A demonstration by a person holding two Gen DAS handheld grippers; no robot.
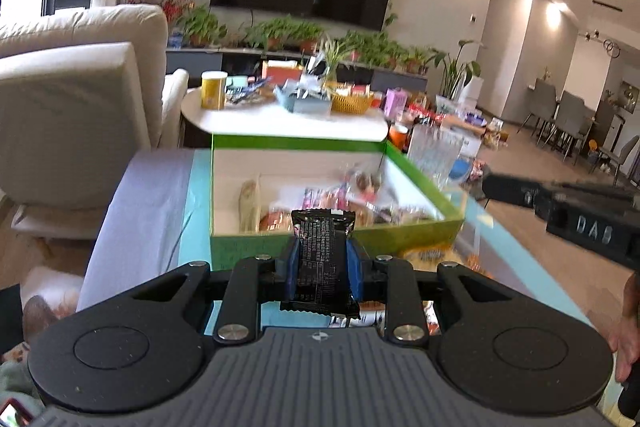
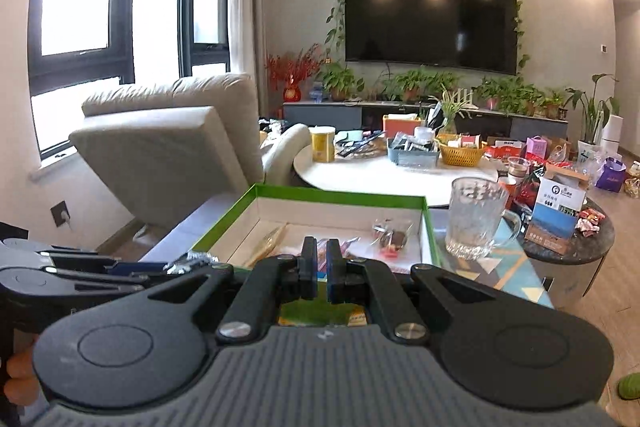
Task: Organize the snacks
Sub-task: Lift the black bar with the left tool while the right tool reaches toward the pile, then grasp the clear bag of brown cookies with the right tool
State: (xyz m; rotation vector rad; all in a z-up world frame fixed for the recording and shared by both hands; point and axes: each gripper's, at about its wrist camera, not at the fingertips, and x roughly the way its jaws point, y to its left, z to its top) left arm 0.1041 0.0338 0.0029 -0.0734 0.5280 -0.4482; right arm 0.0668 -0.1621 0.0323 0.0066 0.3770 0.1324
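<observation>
Snack packet [image 1: 325,259], black with white print, sits clamped between the blue pads [image 1: 354,269] of your left hand-held gripper [image 1: 325,267], long axis pointing straight ahead along the fingers, front crimped end sticking out past the tips. Green box [image 1: 280,247] lies directly ahead and a bit below; the packet's front end looks to be about level with the near wall, not yet over the white inside. Box interior already has several wrapped snacks, blurred in the left wrist view, clearer in the right: a long pale packet near the left side and a small clear bag [image 2: 390,237] toward the right.

Your right hand-held gripper [image 2: 318,269] is nearly closed, thin gap between the jaws, nothing in it. It hovers near the same box's near edge, beside the left one. Left is the one that matters now since it carries the load.

Judgement: the coming move is forward and slightly down, so the packet clears the near wall and lands lengthwise on the open white floor. Glass mug [image 2: 478,219] stands on the counter just right of the box, outside your path.
</observation>
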